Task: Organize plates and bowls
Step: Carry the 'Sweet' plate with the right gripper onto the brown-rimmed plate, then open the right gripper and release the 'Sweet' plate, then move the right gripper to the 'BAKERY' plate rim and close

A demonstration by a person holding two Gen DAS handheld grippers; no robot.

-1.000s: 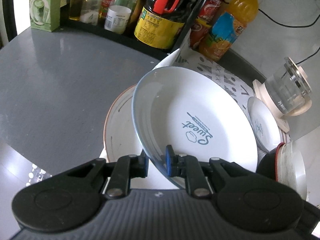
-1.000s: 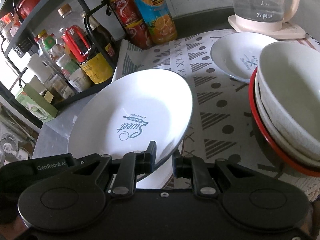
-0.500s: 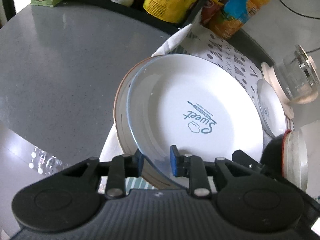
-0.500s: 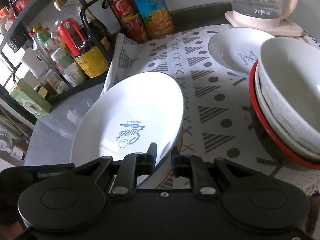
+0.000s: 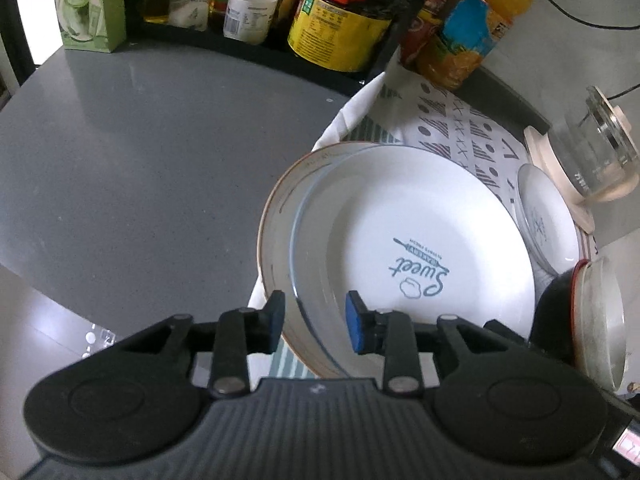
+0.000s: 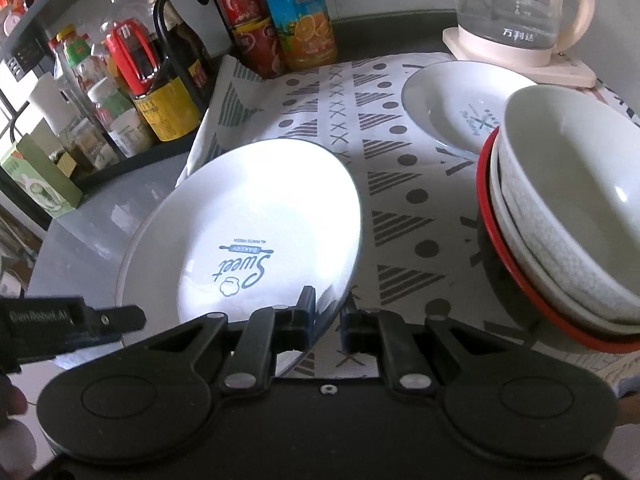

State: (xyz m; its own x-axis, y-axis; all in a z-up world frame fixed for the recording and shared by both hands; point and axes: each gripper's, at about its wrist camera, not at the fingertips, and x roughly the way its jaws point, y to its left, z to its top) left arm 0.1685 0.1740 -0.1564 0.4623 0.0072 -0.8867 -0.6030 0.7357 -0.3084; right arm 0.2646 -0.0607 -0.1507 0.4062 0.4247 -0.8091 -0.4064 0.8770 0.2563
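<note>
**Sweet plate resting in the brown-rimmed plate, both grippers at its near edge**

The white "Sweet" plate (image 5: 412, 240) lies inside a larger brown-rimmed plate (image 5: 276, 216), which sits at the edge of the patterned cloth (image 6: 384, 128) on the grey bench (image 5: 140, 140). The left gripper (image 5: 316, 320) has its jaws apart, one on either side of the plate's near rim, with a clear gap to each blue pad. The right gripper (image 6: 326, 314) straddles the same plate's rim at about 5 o'clock; its jaws stand slightly apart, and I cannot tell whether they touch the rim.

From the right wrist, a stack of bowls (image 6: 568, 200) sits at 3 o'clock of the Sweet plate, the lowest one red-rimmed. A smaller white dish (image 6: 448, 108) lies at 1 o'clock, just in front of the glass kettle (image 6: 520, 8). Bottles (image 6: 296, 12) crowd the rack at 12 o'clock.
</note>
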